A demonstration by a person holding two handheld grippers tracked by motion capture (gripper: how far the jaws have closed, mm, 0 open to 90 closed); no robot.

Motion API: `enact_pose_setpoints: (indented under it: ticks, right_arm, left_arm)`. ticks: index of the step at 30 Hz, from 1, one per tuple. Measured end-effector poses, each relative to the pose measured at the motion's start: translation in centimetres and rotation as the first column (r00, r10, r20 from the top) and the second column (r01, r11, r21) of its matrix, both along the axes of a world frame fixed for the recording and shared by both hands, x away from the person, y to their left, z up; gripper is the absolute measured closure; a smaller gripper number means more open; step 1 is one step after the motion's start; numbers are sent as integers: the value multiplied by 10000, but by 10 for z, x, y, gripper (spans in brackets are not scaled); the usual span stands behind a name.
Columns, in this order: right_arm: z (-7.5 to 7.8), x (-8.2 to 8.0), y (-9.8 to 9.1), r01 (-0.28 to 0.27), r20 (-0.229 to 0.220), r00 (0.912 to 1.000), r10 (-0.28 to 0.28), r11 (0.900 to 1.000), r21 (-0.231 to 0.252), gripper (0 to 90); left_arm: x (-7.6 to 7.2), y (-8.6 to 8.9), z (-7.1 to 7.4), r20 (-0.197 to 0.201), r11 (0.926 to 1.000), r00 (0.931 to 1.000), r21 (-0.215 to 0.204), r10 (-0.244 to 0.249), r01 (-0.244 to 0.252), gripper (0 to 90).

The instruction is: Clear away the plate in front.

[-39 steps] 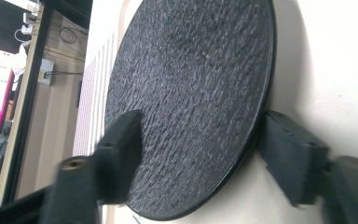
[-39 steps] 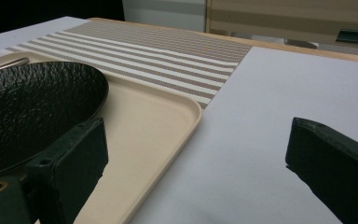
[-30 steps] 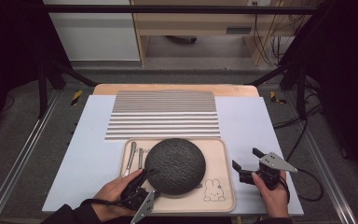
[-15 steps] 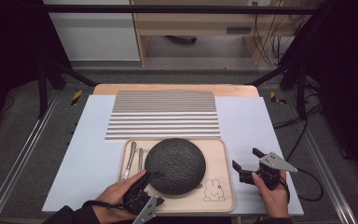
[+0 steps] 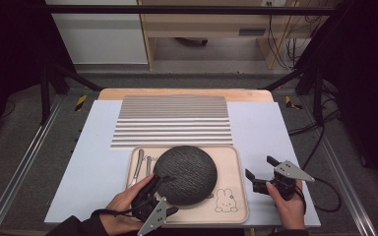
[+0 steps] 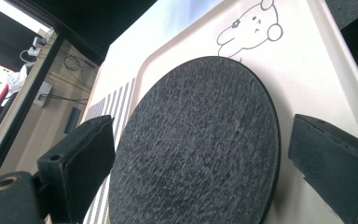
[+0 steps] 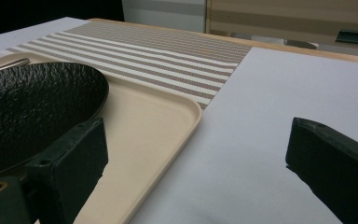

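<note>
A dark, rough-textured round plate point(image 5: 186, 172) lies on a beige tray point(image 5: 231, 167) with a rabbit drawing point(image 5: 225, 201). My left gripper point(image 5: 153, 192) is at the plate's near-left rim, a hand around it. In the left gripper view this gripper point(image 6: 203, 135) is open, its jaws wide apart on either side of the plate point(image 6: 196, 140), not pressing on it. My right gripper point(image 5: 258, 174) is open just right of the tray, above the pale mat. In the right gripper view the right gripper point(image 7: 200, 140) has nothing between its jaws; the plate point(image 7: 37, 107) and tray rim point(image 7: 186, 112) lie to the left.
Metal cutlery point(image 5: 141, 164) lies in the tray's left part, beside the plate. A striped placemat point(image 5: 172, 120) covers the table behind the tray. The pale mat point(image 5: 98, 162) stretches out on both sides. Metal rails point(image 5: 24, 167) run along the table's edges.
The left hand and gripper have shifted slightly at the plate's near-left rim. The plate, the tray and the right gripper stay where they were.
</note>
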State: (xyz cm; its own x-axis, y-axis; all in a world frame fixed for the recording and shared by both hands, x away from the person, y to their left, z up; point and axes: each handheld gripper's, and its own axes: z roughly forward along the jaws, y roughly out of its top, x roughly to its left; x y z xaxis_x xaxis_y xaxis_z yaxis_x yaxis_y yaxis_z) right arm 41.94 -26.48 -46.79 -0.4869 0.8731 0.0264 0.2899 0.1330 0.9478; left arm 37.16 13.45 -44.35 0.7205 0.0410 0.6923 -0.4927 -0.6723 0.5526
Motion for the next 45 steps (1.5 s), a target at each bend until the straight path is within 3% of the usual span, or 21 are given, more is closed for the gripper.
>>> enact_pose_setpoints:
  ticks: [17,30,45]
  right_arm:
    - [0,0,0,-1,18,10000,1,10000,7,53]
    - [0,0,0,-21,-1,10000,21,10000,60,49]
    - [1,0,0,-44,11,10000,44,10000,88,44]
  left_arm:
    - [3,-7,3,695,9998,9976,193,-4,-10,67]
    - [5,-10,5,836,9999,9965,113,97,-107,68]
    - [15,-12,9,782,9980,9955,-370,543,-515,70]
